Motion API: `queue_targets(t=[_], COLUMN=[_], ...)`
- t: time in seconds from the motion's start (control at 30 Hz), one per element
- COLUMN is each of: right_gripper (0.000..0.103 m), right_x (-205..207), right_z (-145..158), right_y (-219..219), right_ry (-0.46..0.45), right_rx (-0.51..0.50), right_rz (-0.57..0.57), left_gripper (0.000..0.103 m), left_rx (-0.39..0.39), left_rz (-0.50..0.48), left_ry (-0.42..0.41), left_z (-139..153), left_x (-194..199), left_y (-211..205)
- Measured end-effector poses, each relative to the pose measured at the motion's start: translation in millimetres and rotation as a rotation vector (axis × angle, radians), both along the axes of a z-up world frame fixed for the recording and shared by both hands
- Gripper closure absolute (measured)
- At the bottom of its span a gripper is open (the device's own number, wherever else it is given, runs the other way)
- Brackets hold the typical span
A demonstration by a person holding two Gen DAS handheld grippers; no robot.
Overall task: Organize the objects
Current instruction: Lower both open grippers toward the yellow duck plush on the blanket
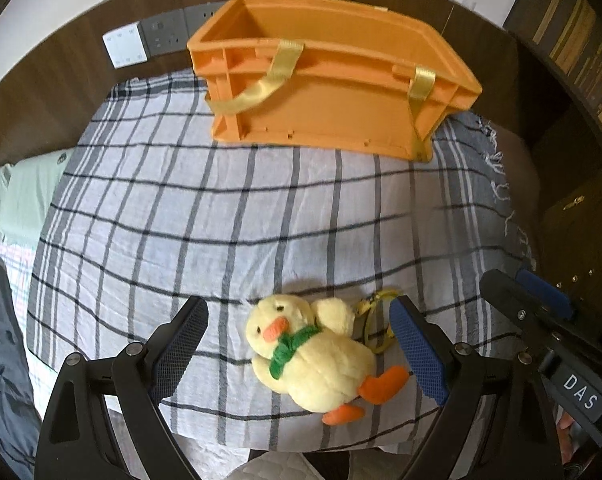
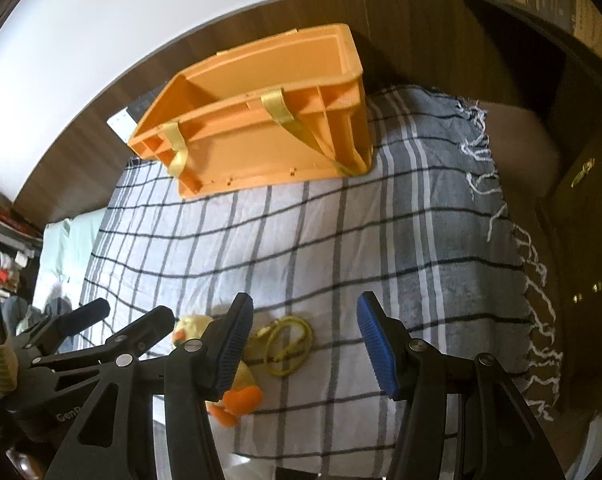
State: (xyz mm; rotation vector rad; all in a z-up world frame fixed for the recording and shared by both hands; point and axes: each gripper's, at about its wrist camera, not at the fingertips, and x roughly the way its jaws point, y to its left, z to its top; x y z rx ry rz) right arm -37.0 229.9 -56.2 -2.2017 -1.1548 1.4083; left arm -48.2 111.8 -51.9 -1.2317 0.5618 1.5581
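- We find the toy duck (image 1: pixel 313 354) lying on the checked cloth (image 1: pixel 229 216) at the near edge of the bed, well apart from the orange crate (image 1: pixel 321 76) at the far side.
- The left gripper (image 1: pixel 297 344) straddles the duck with its fingers spread wide; neither pad touches the plush, so nothing is grasped.
- The right gripper (image 2: pixel 305 344) hangs just beside it, fingers partly parted and empty; only cloth and the yellow cord (image 2: pixel 287 346) lie between them.
- Orientation: the duck lies on its back or side, and we cannot tell which. In the left wrist view its long axis runs diagonally, head toward the upper left, orange feet toward the lower right, beak facing up and right.
- Risk one: the feet sit just beside the right-hand pad while the left-hand pad stands clear. We judge a closing squeeze could catch a foot, not the body, and the duck would swing or drop.
- Risk two: the cord loop trails from the duck's back. It could snag a finger or drag on the cloth when lifted.
- Risk three: soft plush compresses; a shallow grip may slip.
- Risk four: the two grippers are close, so collision is possible.
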Motion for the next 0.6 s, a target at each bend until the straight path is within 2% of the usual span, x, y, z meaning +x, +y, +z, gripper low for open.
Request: queue_targets(t=[0.47,0.6], right_gripper=[0.049,0.049], right_x=[17,21], right_z=[2,0], right_y=[31,37], right_ry=[0.014,0.038], right_rx=[0.036,0.041], right_rz=[0.008,0.041], left_gripper=[0.010,0.010], left_rx=[-0.095,-0.116], left_rz=[0.019,0.028], left_ry=[-0.053,-0.068], left_z=[-38,-48], left_x=[13,15], left_y=[-4,-5])
